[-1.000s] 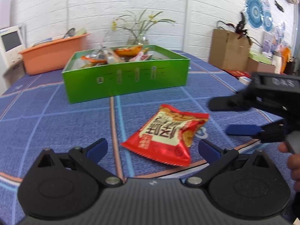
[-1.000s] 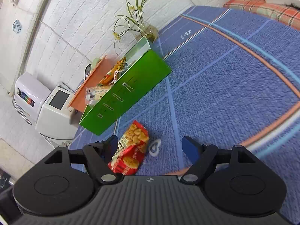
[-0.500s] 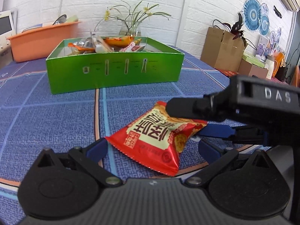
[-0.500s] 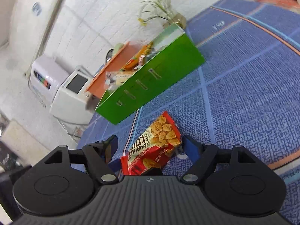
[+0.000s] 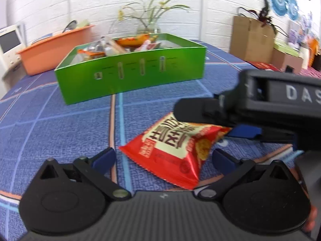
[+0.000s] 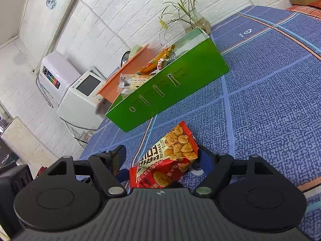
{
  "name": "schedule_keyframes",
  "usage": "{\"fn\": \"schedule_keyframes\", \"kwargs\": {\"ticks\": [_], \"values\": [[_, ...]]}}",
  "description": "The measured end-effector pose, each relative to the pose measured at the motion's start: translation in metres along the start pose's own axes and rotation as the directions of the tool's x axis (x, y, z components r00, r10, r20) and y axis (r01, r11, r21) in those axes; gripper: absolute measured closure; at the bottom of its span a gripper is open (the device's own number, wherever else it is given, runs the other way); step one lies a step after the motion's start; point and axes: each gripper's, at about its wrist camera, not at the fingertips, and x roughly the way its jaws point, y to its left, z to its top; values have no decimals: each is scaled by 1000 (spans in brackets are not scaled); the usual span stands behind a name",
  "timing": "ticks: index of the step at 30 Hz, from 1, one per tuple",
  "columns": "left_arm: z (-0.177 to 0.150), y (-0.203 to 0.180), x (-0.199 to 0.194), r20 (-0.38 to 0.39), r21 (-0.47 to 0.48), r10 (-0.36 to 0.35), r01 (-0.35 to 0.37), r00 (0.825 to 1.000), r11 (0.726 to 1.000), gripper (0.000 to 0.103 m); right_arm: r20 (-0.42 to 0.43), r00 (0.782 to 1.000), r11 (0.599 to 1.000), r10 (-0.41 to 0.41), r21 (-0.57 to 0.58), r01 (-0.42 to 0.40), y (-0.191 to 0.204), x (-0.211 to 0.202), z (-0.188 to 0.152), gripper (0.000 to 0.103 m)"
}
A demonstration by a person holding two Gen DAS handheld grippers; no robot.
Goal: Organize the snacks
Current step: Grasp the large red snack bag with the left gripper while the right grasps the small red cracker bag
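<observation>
A red snack packet (image 5: 176, 150) lies on the blue tablecloth in front of a green box (image 5: 132, 76) that holds several snacks. My left gripper (image 5: 163, 157) is open, with the packet's near end between its fingers. My right gripper (image 6: 162, 158) is open and straddles the same packet (image 6: 170, 156); its fingers sit on either side without clamping it. In the left wrist view the right gripper (image 5: 212, 120) reaches in from the right, one finger above the packet and one below its far corner. The green box also shows in the right wrist view (image 6: 170, 92).
An orange tub (image 5: 52, 50) stands behind the box at the left, a glass vase with a plant (image 5: 148, 26) behind it. A white appliance with a screen (image 6: 80, 94) is off the table's left. Cardboard boxes (image 5: 252, 38) stand at the right.
My right gripper has moved in from the right until its fingers straddle the red packet. The left gripper has shifted slightly; the packet has hardly moved.
</observation>
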Motion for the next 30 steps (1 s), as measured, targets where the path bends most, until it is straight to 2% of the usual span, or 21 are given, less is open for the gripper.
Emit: {"fn": "schedule_keyframes", "kwargs": {"ticks": [5,11,16,18,19,20,22,23,25,27,30], "values": [[0,1,0,0,-2,4,-4,1000,1000,0,32,999,999,-3,-51,5,3,1,-6,0],[0,1,1,0,-1,4,-4,1000,1000,0,16,1000,999,3,-37,-3,0,1,-2,0],[0,1,1,0,-1,4,-4,1000,1000,0,20,999,999,-26,-19,27,1,0,-3,0],[0,1,1,0,0,4,-4,1000,1000,0,22,998,998,-56,-3,57,-3,1,-3,25],[0,1,1,1,-1,4,-4,1000,1000,0,22,998,998,-67,15,67,-6,1,-3,48],[0,2,1,1,-2,2,-2,1000,1000,0,21,998,997,-57,46,56,-11,0,-3,57],[1,3,1,4,-9,-1,1,1000,1000,1,14,999,995,-45,85,44,-16,-1,-2,62],[1,4,0,10,-14,-3,3,1000,1000,7,9,999,996,-46,79,45,-15,-2,-3,62],[1,4,-1,16,-11,-13,13,1000,1000,9,6,998,997,-63,50,62,-9,-3,-3,62],[0,6,-4,28,-16,-35,35,999,999,17,7,997,997,-74,12,74,-3,-3,-2,62],[0,11,-8,42,-39,-64,66,997,997,20,14,995,993,-94,-63,95,11,-7,0,68]]}}
